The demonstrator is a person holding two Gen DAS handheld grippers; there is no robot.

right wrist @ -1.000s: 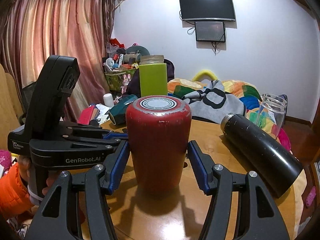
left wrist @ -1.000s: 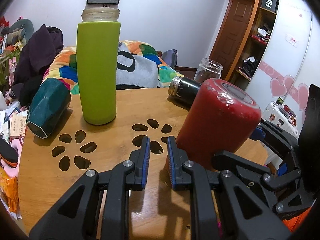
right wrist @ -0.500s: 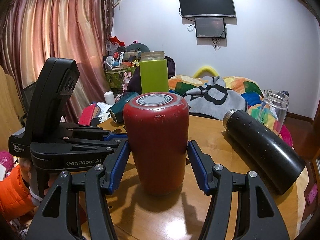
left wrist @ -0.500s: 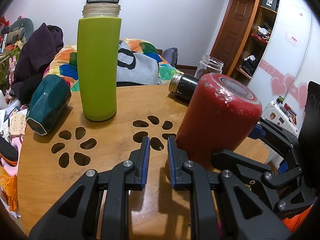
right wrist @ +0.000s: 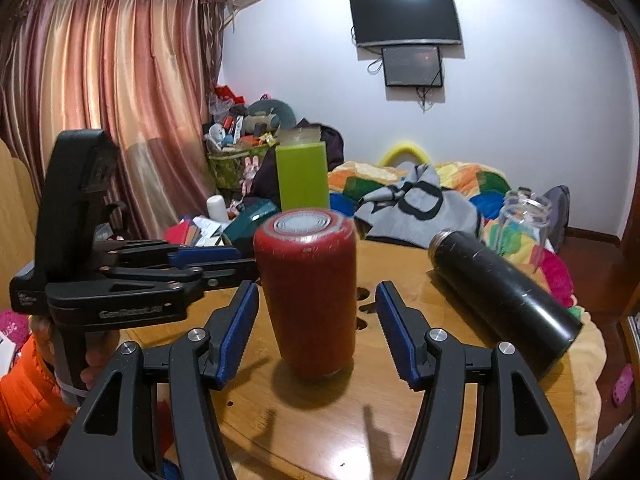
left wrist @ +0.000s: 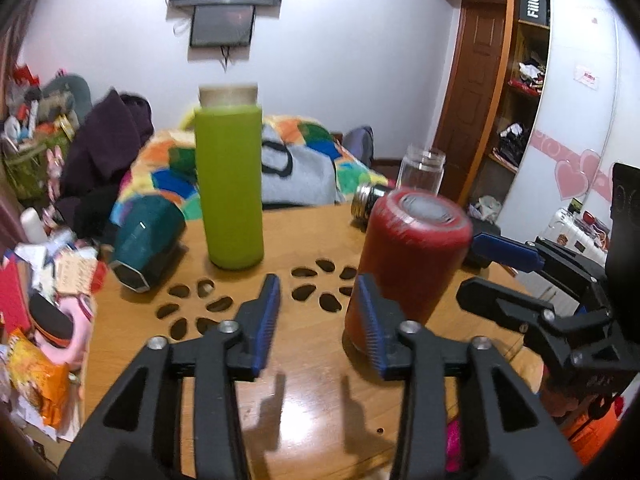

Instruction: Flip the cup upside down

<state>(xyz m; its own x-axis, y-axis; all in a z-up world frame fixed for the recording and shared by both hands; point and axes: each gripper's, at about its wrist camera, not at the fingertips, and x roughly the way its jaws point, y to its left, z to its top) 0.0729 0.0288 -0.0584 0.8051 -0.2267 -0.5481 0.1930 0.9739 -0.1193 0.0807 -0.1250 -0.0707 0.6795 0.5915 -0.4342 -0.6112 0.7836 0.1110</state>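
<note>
The red cup (right wrist: 306, 292) stands upside down on the round wooden table (right wrist: 460, 400), its flat base facing up. In the left wrist view the red cup (left wrist: 408, 264) is just right of my left gripper. My right gripper (right wrist: 316, 336) is open, its blue pads either side of the cup and clear of it. My left gripper (left wrist: 320, 320) is open and empty; it also shows in the right wrist view (right wrist: 224, 266), left of the cup.
A tall green bottle (left wrist: 230, 184) stands at the back. A teal cup (left wrist: 146, 236) lies on its side at the left. A black flask (right wrist: 504, 296) lies on the right, with a glass jar (right wrist: 522, 224) behind it. Flower-shaped cut-outs (left wrist: 200, 312) pierce the tabletop.
My left gripper has opened and pulled back and up. My right gripper has backed away from the red cup, which stays standing on the table.
</note>
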